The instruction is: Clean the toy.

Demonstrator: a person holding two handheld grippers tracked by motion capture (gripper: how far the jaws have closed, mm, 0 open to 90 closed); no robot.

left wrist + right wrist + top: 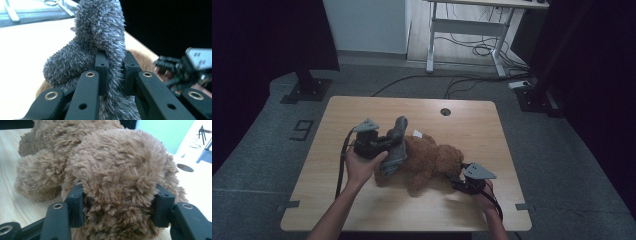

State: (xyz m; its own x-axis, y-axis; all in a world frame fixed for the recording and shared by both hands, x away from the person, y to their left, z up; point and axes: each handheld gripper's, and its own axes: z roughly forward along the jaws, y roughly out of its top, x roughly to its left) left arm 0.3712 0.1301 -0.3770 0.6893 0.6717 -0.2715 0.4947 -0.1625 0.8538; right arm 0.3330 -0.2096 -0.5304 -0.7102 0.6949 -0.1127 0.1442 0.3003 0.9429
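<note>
a pale wooden table (362, 210) on grey carpet has bare room along its far and near edges. one brown shaggy teddy bear (432, 162) lies mid-table. the left gripper (113, 67) pinches one grey fuzzy cloth (100, 32) tight; the right gripper (120, 207) has its jaws spread round the bear's plush head

The left tool (113, 67) has its two black jaws pressed together on a grey fluffy cloth (100, 37). The cloth stands up between the jaws and bends over to the left, and more of it hangs down below them. Behind the cloth lies the pale tabletop (27, 47). At the right, a bit of brown plush (142, 56) is visible, and farther off the right tool (163, 62) with its grey plate, in a hand.
</note>
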